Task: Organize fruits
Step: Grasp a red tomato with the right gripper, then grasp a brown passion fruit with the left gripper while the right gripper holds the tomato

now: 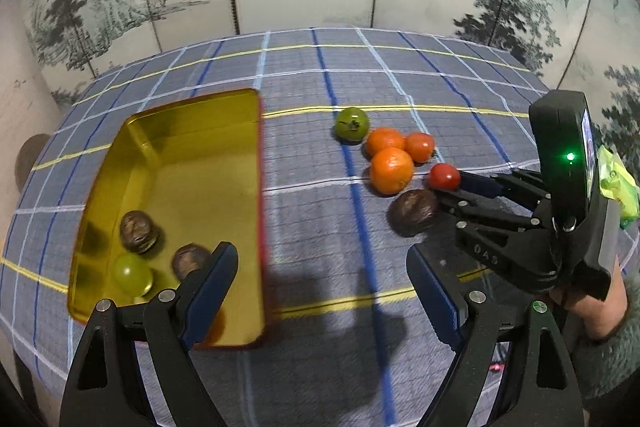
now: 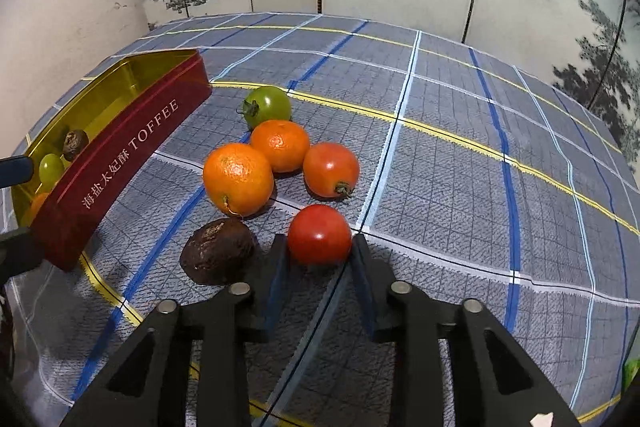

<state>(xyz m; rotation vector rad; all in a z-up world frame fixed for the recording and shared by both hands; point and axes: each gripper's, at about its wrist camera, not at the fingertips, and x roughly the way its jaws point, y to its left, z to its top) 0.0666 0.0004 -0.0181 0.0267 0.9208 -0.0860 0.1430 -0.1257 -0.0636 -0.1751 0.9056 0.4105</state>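
The red tomato [image 2: 319,234] sits on the checked cloth of the desk [image 2: 460,187], squarely between the right gripper [image 2: 319,251]'s fingers [image 2: 280,259], whose blue pads press against its two sides: the fingers are narrow and clamped on it. Just to its left lies a dark wrinkled fruit [image 2: 218,251], close to the left finger but apart from the tomato. Beyond the tomato are two oranges [image 2: 238,179], touching each other, an orange-red tomato [image 2: 331,169] beside them and a green tomato [image 2: 267,107] farthest back. Further left stands the red toffee tin [image 2: 120,163], its gold inside holding two dark wrinkled fruits [image 1: 139,231], a green grape [image 1: 133,273] and an orange fruit partly hidden in the near corner. The left gripper [image 1: 320,287] hangs above the tin's near right edge, its fingers [image 1: 212,287] spread wide with nothing between them.
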